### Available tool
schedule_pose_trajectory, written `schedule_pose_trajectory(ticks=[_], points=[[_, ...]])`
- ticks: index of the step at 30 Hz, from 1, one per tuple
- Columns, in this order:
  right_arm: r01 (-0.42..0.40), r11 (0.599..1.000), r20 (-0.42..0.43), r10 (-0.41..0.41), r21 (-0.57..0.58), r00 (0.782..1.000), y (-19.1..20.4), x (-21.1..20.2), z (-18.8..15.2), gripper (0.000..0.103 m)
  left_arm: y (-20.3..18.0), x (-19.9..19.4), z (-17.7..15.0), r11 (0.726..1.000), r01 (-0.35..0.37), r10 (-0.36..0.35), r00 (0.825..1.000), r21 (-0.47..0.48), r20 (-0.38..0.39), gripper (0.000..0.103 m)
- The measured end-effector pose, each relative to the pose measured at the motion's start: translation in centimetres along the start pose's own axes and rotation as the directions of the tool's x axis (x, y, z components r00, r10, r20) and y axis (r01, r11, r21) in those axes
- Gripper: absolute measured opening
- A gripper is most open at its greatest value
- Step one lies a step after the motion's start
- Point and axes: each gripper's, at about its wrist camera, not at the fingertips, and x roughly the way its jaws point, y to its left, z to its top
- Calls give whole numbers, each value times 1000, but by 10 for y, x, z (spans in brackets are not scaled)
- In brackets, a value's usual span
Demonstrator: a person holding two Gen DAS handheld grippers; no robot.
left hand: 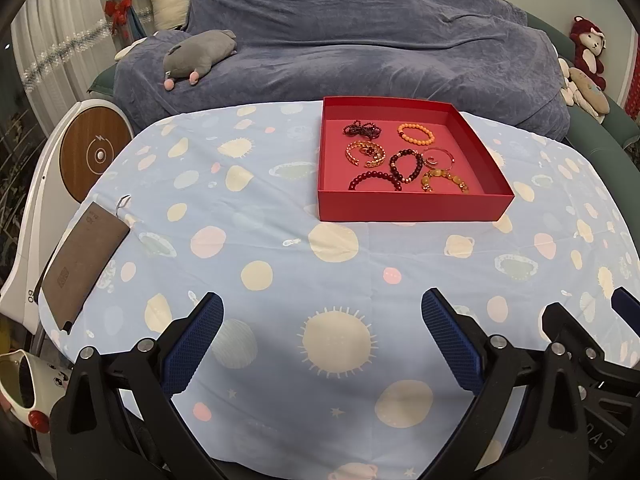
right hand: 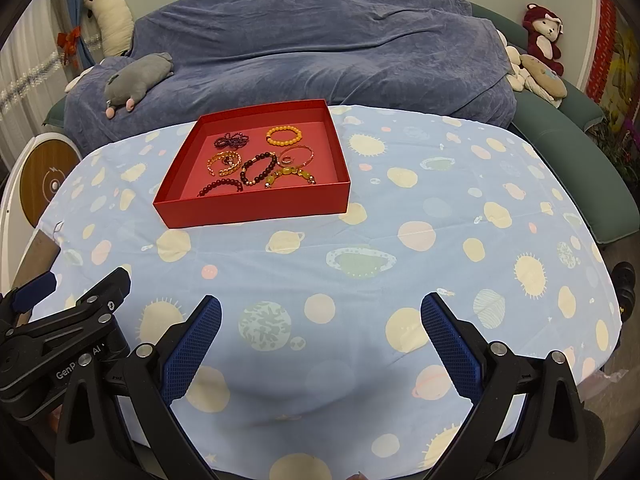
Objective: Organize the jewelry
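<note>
A shallow red box point(left hand: 408, 210) point(right hand: 256, 210) sits on the far part of the table and holds several bracelets: an orange bead one point(left hand: 416, 134) point(right hand: 285, 136), a dark purple one point(left hand: 362, 129), a gold chain one point(left hand: 365, 153), dark red bead ones point(left hand: 375, 181) and a yellow stone one point(left hand: 445, 181). My left gripper point(left hand: 322, 338) is open and empty over the near table edge. My right gripper point(right hand: 320, 338) is open and empty too, beside the left one, which also shows in the right wrist view point(right hand: 72, 296).
The table wears a light blue planet-print cloth point(left hand: 260, 248). A brown card point(left hand: 84, 264) lies at its left edge. A round wood-topped device point(left hand: 94, 156) stands left. Behind is a sofa under a blue throw point(left hand: 360, 52) with plush toys point(left hand: 200, 58).
</note>
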Motion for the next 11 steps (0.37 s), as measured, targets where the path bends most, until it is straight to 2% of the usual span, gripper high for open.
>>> schedule_pose_trajectory(ticks=[11], points=[[0,1000,-1,0,-2,1000,0,0,1,96,-2,-1,-1,1000,3,-3,1000,2,12,95]])
